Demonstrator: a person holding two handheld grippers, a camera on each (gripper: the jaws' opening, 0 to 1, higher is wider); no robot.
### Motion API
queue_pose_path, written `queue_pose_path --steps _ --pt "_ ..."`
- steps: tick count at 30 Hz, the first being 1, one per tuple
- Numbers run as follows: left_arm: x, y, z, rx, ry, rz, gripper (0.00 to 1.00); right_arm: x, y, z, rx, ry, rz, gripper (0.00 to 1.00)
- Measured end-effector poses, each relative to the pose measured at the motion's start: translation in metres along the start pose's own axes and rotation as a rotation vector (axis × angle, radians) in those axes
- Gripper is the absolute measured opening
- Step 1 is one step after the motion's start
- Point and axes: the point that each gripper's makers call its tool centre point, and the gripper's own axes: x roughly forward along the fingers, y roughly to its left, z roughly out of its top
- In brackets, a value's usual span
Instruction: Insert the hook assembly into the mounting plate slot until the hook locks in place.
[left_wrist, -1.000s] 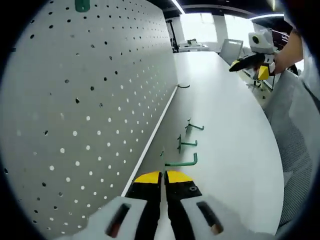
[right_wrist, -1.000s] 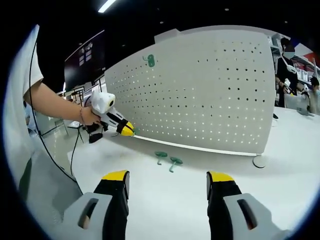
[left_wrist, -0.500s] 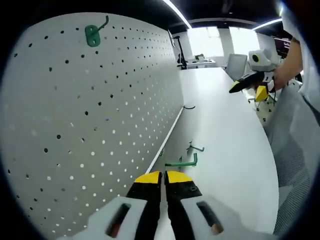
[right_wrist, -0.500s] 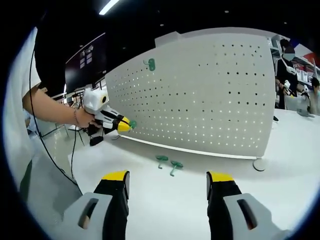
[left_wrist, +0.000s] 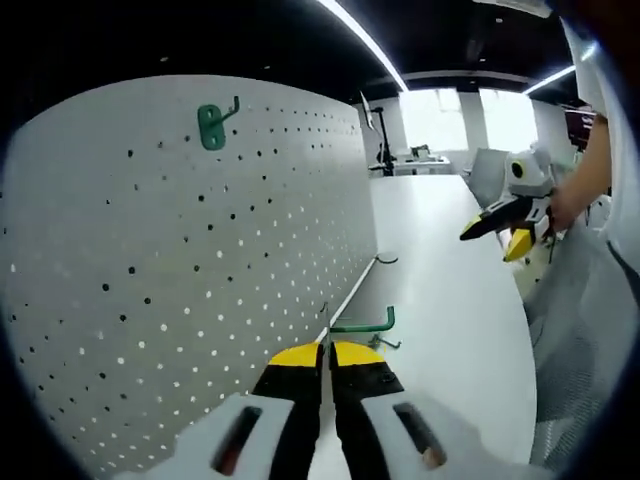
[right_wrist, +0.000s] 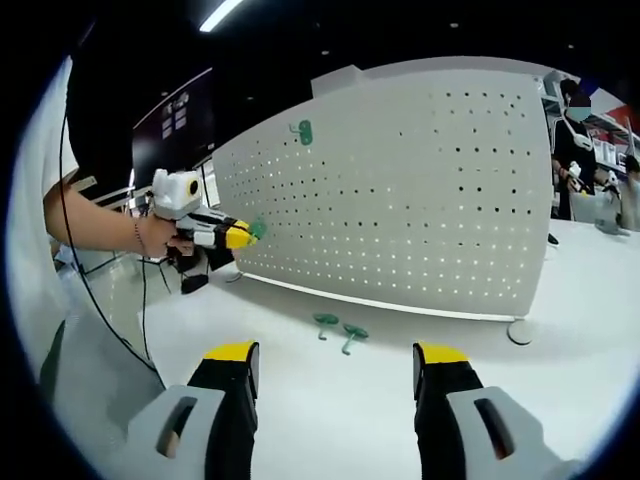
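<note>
A green hook (left_wrist: 362, 325) is pinched at its base between the shut tips of my left gripper (left_wrist: 327, 352), its arm pointing right, lifted off the white table (left_wrist: 450, 300). In the right gripper view that gripper (right_wrist: 225, 236) is held up beside the left end of the white pegboard (right_wrist: 400, 190), the hook (right_wrist: 257, 229) close to the board's face. Another green hook (left_wrist: 213, 125) is mounted high on the pegboard (left_wrist: 150, 270). My right gripper (right_wrist: 335, 355) hangs open over the table, holding nothing, and is also visible as the right gripper (left_wrist: 510, 215) farther off.
Two loose green hooks (right_wrist: 325, 320) (right_wrist: 352, 332) lie on the table (right_wrist: 330, 420) in front of the pegboard. The board's round foot (right_wrist: 519, 328) stands at its right end. A person (right_wrist: 575, 130) stands beyond the table at the far right.
My left gripper has risen from the table with the green hook and moved toward the pegboard's face. The right gripper has stayed put and open.
</note>
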Motion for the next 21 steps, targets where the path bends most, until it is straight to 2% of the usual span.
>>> queue_pose_path --steps 10,14,19,21 --pt "-0.019 -0.002 0.029 -0.060 -0.112 0.075 0.03 0.000 0.001 0.002 -0.002 -0.008 0.005 0.60" --pt "-0.025 -0.004 0.037 -0.055 -0.145 0.088 0.03 0.000 0.001 0.002 0.000 -0.010 0.008 0.60" --pt "-0.028 -0.005 0.041 -0.081 -0.165 0.097 0.03 0.001 0.002 0.007 -0.003 -0.022 0.014 0.60" --pt "-0.028 -0.005 0.041 -0.080 -0.169 0.103 0.03 0.002 0.006 0.015 0.000 -0.043 0.024 0.60"
